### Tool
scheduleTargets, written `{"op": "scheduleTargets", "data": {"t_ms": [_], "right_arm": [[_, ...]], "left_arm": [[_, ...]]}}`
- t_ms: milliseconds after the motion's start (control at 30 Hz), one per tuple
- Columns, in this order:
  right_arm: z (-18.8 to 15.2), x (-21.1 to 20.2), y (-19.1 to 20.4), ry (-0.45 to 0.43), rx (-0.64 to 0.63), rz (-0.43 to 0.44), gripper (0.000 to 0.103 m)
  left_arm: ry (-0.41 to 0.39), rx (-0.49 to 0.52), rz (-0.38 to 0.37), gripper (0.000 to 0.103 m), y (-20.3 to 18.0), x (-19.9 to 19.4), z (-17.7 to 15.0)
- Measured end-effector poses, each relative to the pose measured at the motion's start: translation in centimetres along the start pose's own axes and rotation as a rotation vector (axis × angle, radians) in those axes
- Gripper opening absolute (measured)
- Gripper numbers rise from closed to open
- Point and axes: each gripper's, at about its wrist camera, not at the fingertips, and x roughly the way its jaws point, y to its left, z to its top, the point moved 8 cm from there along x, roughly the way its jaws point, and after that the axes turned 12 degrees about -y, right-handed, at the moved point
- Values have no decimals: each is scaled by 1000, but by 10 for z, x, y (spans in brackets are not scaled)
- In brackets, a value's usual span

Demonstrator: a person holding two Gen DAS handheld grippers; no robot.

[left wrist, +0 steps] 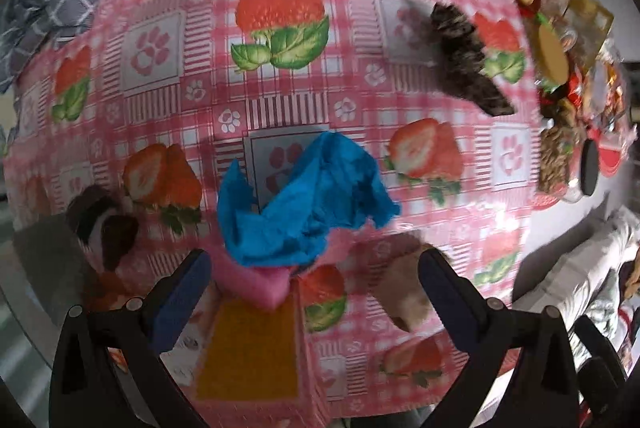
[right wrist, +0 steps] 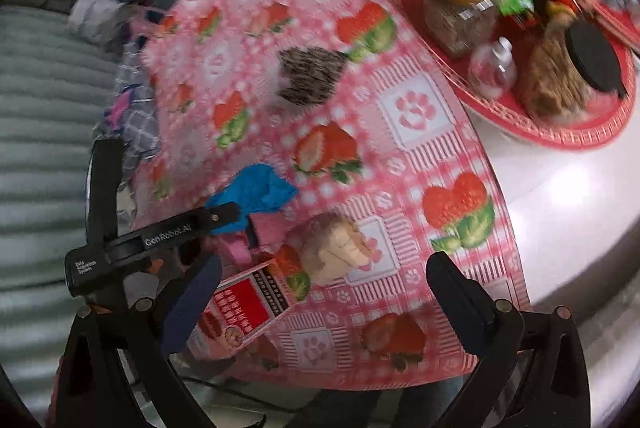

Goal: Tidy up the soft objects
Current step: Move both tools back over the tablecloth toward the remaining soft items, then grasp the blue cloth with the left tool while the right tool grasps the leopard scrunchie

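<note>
A crumpled blue cloth [left wrist: 304, 200] lies over a pink sponge [left wrist: 270, 284] at the top of a small open carton [left wrist: 252, 348]. My left gripper [left wrist: 316, 260] is open, its fingers wide on either side of the carton and touching nothing. The right wrist view shows the same blue cloth [right wrist: 256, 192], sponge [right wrist: 268, 232] and carton [right wrist: 248, 304], with a tan plush [right wrist: 336, 248] beside them. My right gripper [right wrist: 324, 262] hangs open above the table's near edge, empty. A dark furry piece [right wrist: 312, 76] lies farther back.
A strawberry-print pink tablecloth [right wrist: 412, 108] covers the table. A red tray [right wrist: 560, 136] crowded with jars and snacks stands at the back right. A brown-and-white plush [left wrist: 104, 224] sits at the left edge, near a grey checked fabric [left wrist: 60, 0]. A ribbed grey cushion [right wrist: 40, 108] lies left of the table.
</note>
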Motion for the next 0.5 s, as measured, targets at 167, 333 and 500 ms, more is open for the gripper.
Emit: {"op": "scheduleTargets", "data": {"t_ms": [167,333,500], "right_arm": [[-26,-13,-89,-23,44,-245,103],[-73,-37,-169,12,140,-419,103],[-109,-50,-193,58,184,-429,103]], "left_arm": [[95,15,-10,103,3,29,0],[140,64,2,103,-5,49,2],[156,102,16,103,-14,59,2]]}}
